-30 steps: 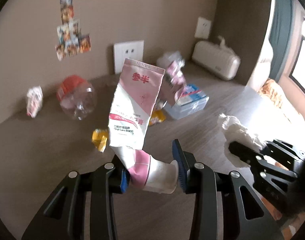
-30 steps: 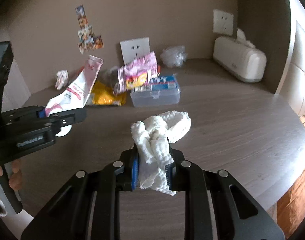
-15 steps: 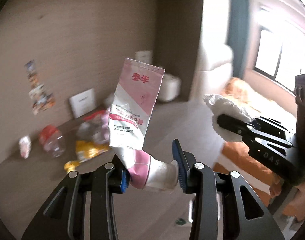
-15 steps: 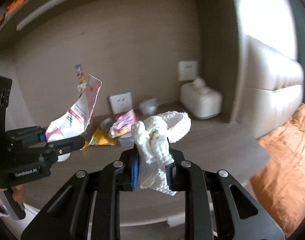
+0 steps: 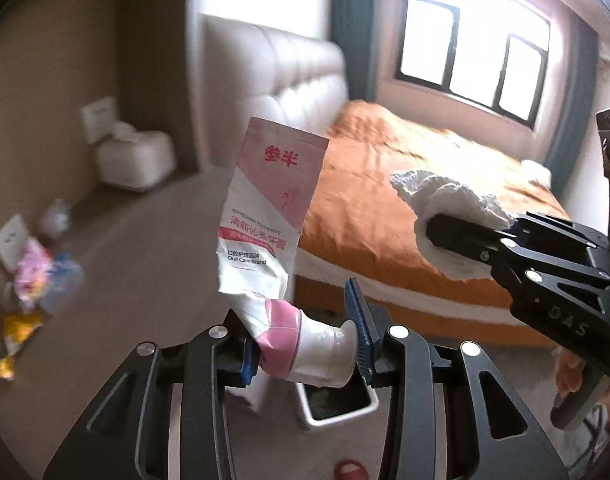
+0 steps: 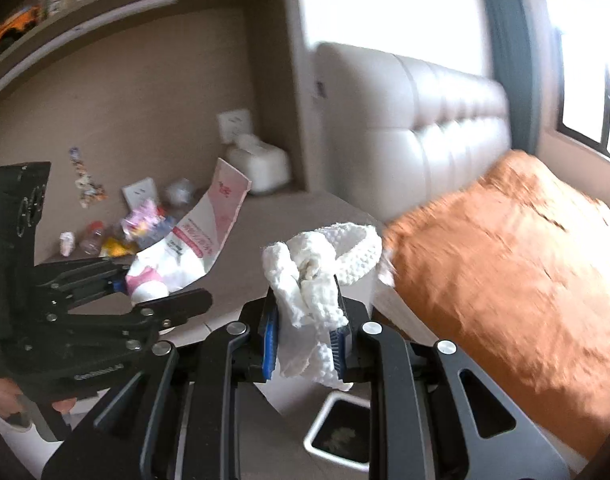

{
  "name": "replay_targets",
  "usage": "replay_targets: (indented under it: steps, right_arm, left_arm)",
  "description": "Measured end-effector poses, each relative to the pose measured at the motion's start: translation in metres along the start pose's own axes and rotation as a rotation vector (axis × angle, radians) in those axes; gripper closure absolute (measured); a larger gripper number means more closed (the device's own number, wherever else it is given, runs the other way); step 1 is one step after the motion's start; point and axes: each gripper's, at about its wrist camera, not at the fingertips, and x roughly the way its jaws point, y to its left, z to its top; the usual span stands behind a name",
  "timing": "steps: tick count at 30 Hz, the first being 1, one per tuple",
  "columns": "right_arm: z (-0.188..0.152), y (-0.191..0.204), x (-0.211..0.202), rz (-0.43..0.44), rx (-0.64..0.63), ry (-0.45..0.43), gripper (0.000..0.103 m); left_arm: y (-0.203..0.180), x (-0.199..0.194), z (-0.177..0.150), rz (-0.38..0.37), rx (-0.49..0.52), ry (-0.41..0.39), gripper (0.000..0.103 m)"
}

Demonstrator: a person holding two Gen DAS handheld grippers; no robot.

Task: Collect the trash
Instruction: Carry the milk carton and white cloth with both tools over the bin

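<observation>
1. We held a squeezed pink-and-white toothpaste tube (image 5: 265, 216) in the left gripper (image 5: 305, 350), its blue pads clenched on the cap end so that the flattened body stood up and away from the fingers.

2. The right gripper (image 6: 305, 332) was clamped on a crumpled white paper towel (image 6: 317, 264), the wad bulging above the jaws and a tail hanging below; pinching it at the middle seemed to keep it from unravelling.

3. Both tools pointed downward, side by side, toward a white-rimmed trash bin (image 6: 337, 436) on the floor, which showed low in both wrist views, just beyond the fingertips; in the left wrist view it (image 5: 337, 408) lay partly hidden behind the tube's cap.

4. The bin stood near the foot of a bed with an orange cover (image 5: 385, 208) and a white tufted headboard (image 6: 425, 120), to the right of the desk.

5. More litter remained far left on the wooden desk (image 5: 153, 240): a pink wrapper (image 6: 143, 216), a yellow packet (image 5: 19, 326) and a red-capped plastic bottle (image 6: 91, 236), with a white tissue box (image 6: 259, 164) at the back.

6. We judged both pieces to be on their way to the bin, neither yet released, and the desk clutter still to be collected.
</observation>
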Motion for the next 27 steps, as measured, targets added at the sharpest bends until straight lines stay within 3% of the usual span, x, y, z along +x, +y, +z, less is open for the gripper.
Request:
replay_targets:
  steps: [6, 13, 27]
  right_arm:
    - [-0.041, -0.041, 0.024, -0.016, 0.074, 0.111, 0.080]
    - [-0.090, -0.074, 0.062, -0.011, 0.114, 0.194, 0.080]
    - [-0.246, -0.126, 0.232, 0.092, 0.221, 0.453, 0.080]
  left_arm:
    - [-0.038, 0.073, -0.027, -0.061, 0.027, 0.129, 0.066]
    - [-0.054, 0.149, -0.067, -0.091, 0.015, 0.241, 0.066]
    - [-0.052, 0.325, -0.209, -0.117, -0.001, 0.460, 0.066]
